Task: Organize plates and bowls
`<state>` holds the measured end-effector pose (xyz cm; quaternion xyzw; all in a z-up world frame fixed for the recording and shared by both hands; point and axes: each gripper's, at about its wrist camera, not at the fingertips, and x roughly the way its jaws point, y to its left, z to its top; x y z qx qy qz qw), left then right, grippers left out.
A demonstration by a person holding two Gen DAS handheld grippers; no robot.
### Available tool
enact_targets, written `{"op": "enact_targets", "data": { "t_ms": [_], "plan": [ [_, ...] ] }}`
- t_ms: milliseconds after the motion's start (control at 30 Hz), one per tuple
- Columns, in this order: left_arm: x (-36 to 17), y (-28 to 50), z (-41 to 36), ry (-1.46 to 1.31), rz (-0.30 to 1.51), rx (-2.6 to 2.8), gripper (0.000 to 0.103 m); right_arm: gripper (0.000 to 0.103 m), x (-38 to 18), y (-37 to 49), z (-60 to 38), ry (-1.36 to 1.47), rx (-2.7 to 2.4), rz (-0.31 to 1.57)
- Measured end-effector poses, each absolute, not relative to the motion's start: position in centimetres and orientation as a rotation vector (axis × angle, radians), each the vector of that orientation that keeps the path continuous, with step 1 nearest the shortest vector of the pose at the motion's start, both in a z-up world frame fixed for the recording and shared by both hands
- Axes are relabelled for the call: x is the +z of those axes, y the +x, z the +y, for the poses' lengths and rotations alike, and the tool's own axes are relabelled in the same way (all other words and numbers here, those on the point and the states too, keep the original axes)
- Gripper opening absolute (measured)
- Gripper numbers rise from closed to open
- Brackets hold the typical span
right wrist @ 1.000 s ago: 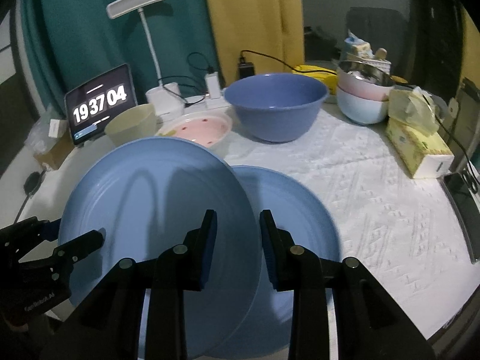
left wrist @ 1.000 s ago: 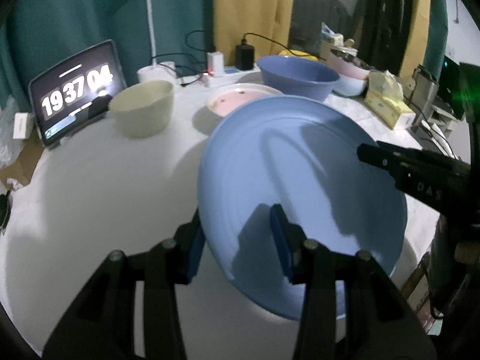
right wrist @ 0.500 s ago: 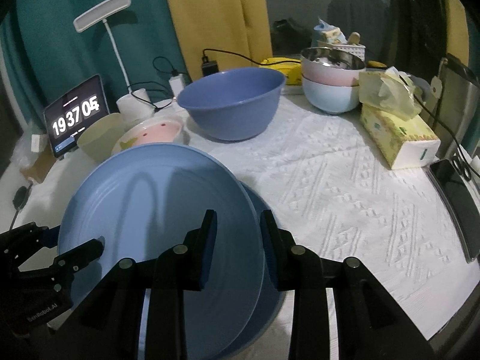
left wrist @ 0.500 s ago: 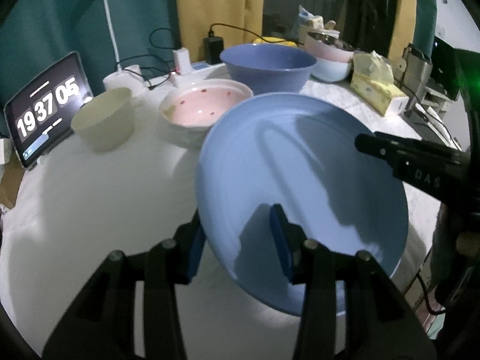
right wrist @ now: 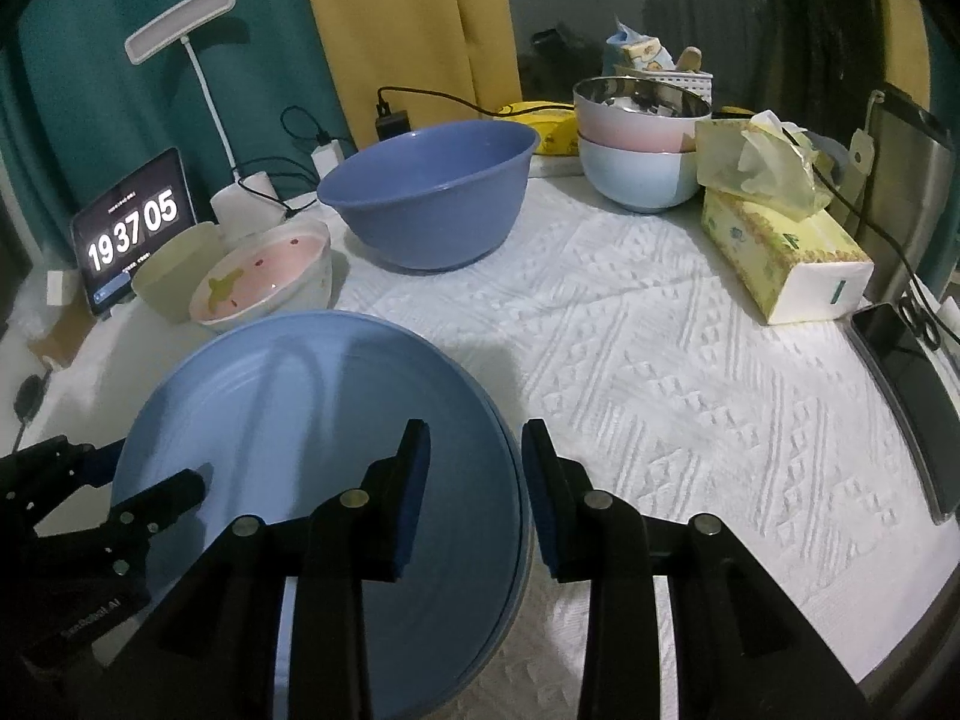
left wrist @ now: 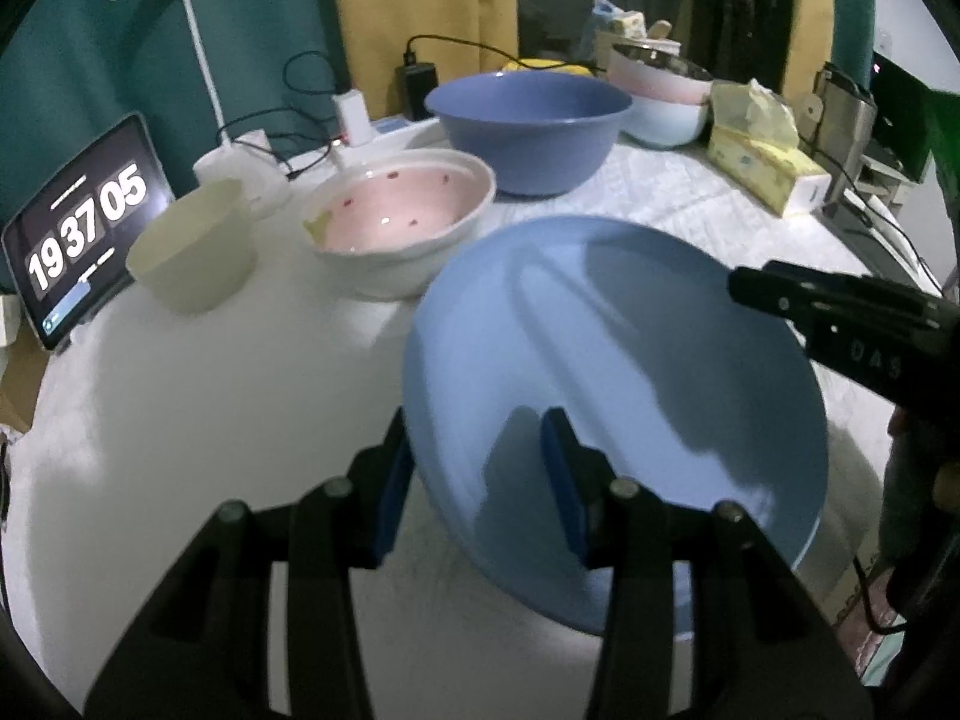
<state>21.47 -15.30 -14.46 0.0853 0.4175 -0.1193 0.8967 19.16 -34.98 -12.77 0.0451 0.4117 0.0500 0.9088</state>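
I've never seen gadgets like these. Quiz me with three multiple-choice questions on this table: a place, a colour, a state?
1. Where is the pink spotted bowl? A: between the cream bowl and the big blue bowl. B: on the floor. C: inside the big blue bowl.
2. What colour is the held plate? A: red. B: light blue. C: yellow.
3. What grips that plate? A: nothing. B: one gripper. C: the left gripper and the right gripper, at opposite rims.
1 A: it stands between them. 2 B: its face is pale blue. 3 C: both pairs of fingers pinch its rim.
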Motion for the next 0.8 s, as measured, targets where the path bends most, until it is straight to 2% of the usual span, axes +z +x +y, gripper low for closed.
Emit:
{"op": "enact_targets", "data": {
  "t_ms": [267,367,800],
  "plan": [
    [-14.0,21.4,-12.8,0.088,0.852,-0.186,0.045,0.035,-12.4,18.7,-35.7,0.113,0.088,0.845],
    [-14.2,21.5,-12.4,0.048,0.857,-0.186,0.046,0.044,-12.6,18.7,-35.9,0.127,0.091,0.852],
    [-16.0,22.5,-12.9,-0.026,0.926,-0.22,0.046,0.044,-14.3,18.9,-36.7,0.174,0.107,0.908]
  ]
}}
